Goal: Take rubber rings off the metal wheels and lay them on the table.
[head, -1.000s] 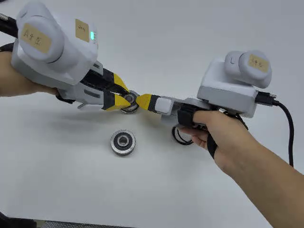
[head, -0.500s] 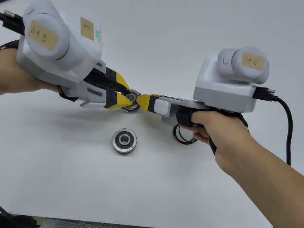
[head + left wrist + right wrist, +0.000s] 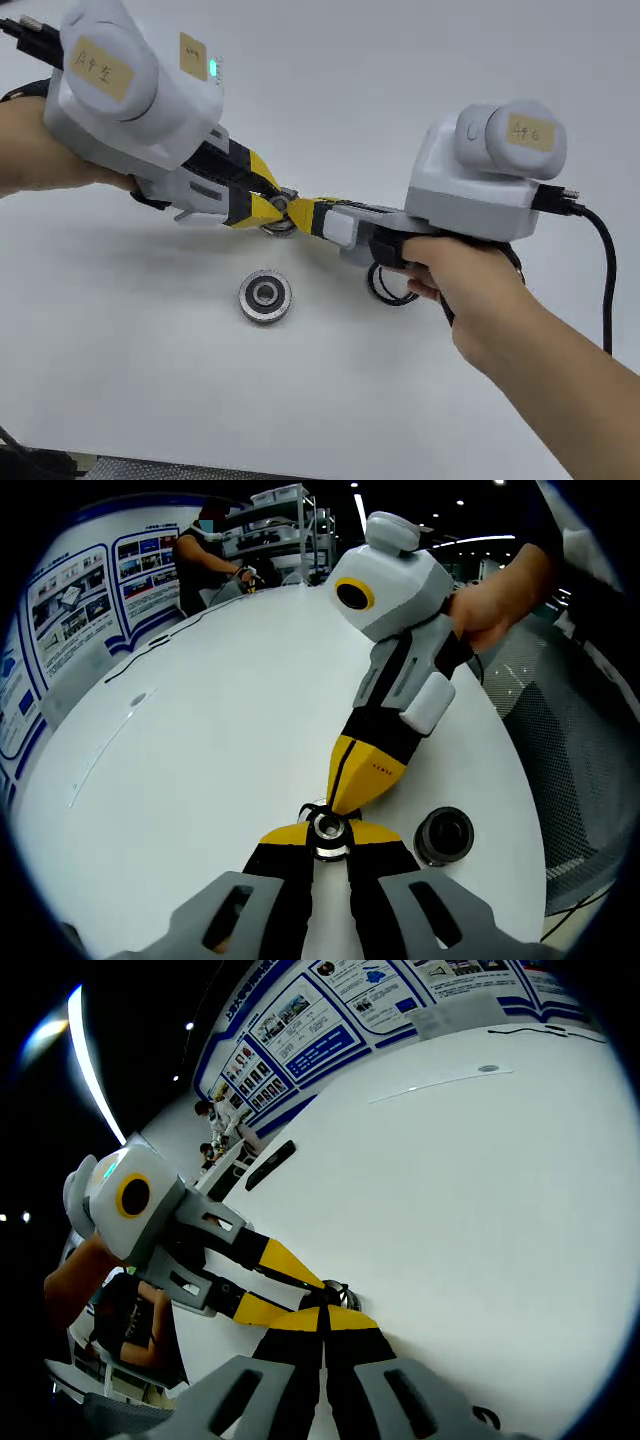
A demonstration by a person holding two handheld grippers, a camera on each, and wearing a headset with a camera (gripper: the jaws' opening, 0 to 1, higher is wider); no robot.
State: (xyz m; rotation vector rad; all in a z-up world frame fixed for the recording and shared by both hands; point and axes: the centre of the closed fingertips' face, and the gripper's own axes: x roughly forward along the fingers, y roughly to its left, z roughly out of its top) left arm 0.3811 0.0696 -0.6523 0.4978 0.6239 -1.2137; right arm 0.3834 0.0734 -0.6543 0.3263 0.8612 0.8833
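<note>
A metal wheel point(image 3: 277, 227) is clamped between the yellow fingers point(image 3: 255, 211) of the left gripper point(image 3: 272, 200), one finger on each side of it. In the left gripper view the wheel's shiny hub is seen seated right at the fingertips. Whether this held wheel touches the white counter point(image 3: 150, 380) cannot be told.

From the right of the held wheel, the right gripper point(image 3: 303, 213) is brought in tip-first. Its two fingers are pressed together with no gap seen between them, and their point is set against the held wheel's rim. Whether any rubber is pinched there cannot be told, as the contact is too small and partly hidden.

A second wheel point(image 3: 265, 297) is laid flat on the counter, near the held wheel on the person's side and apart from it and from both grippers. Loose black rubber rings point(image 3: 383, 291) are lain on the counter to the right of the held wheel, partly hidden under the right hand point(image 3: 470, 285) that is wrapped around the right gripper's handle. The left gripper's body is grasped by the left hand point(image 3: 35, 155), well to the left of the held wheel.

Beyond the held wheel, in the two gripper views, blue-edged posters point(image 3: 75, 590) are seen along a wall.
</note>
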